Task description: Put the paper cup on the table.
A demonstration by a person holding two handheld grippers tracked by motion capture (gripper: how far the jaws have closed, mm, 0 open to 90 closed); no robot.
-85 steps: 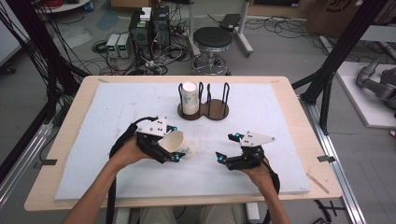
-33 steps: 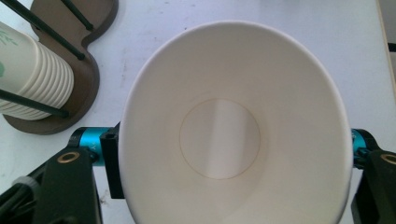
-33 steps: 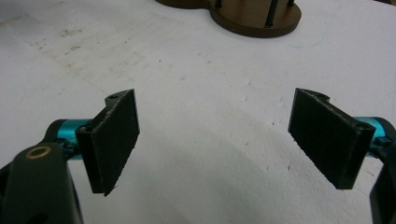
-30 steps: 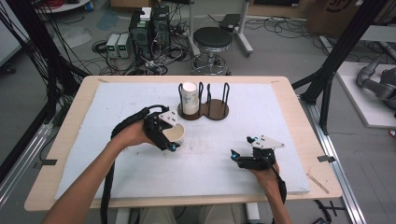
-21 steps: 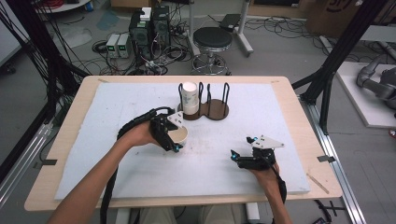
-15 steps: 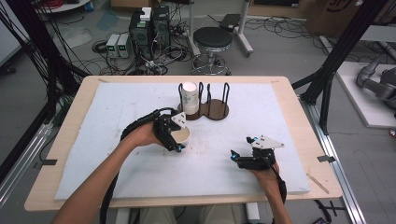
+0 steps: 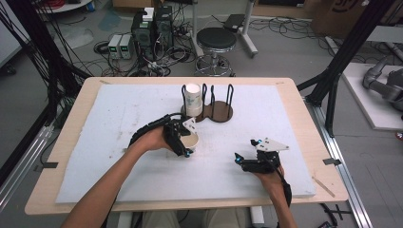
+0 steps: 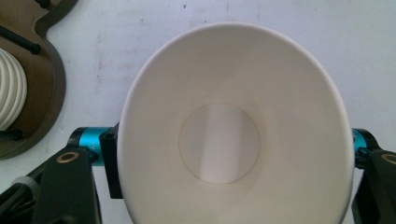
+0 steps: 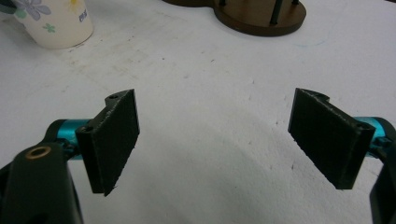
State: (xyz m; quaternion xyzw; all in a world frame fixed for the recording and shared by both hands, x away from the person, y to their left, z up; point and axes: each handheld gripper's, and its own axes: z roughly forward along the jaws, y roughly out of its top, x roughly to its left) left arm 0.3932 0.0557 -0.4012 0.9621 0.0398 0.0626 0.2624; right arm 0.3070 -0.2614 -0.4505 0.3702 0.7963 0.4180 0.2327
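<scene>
Paper cup (image 7: 191, 140) sits clamped between the jaws of the left gripper (image 7: 183, 137), held mouth-up over the white foam mat (image 7: 119, 118) a little behind the middle of the table (image 7: 294, 95). In the left gripper view the cup's rim is squeezed into an oval, the pads pressing on either side of the wall, so the grip is firm if somewhat tight. The wooden cup rack (image 7: 214, 111) stands towards the far edge of the mat, just beyond the held cup; a stack of cups (image 7: 193, 99) already occupies its left bay, while the right bay, ringed by black posts, looks vacant. The right gripper (image 7: 249, 161) rests low on the mat towards the near right, well apart from the cup, its jaws standing wide with nothing between them. In my judgement the step in hand is the carry of the cup toward the rack, with placement not yet done. The next move calls for bringing the cup up above the post tops, lining it over the chosen bay or over the stack, and lowering it straight before the jaws part. The tight squeeze could deform the rim and hinder nesting, and a tilted approach risks catching a post.
</scene>
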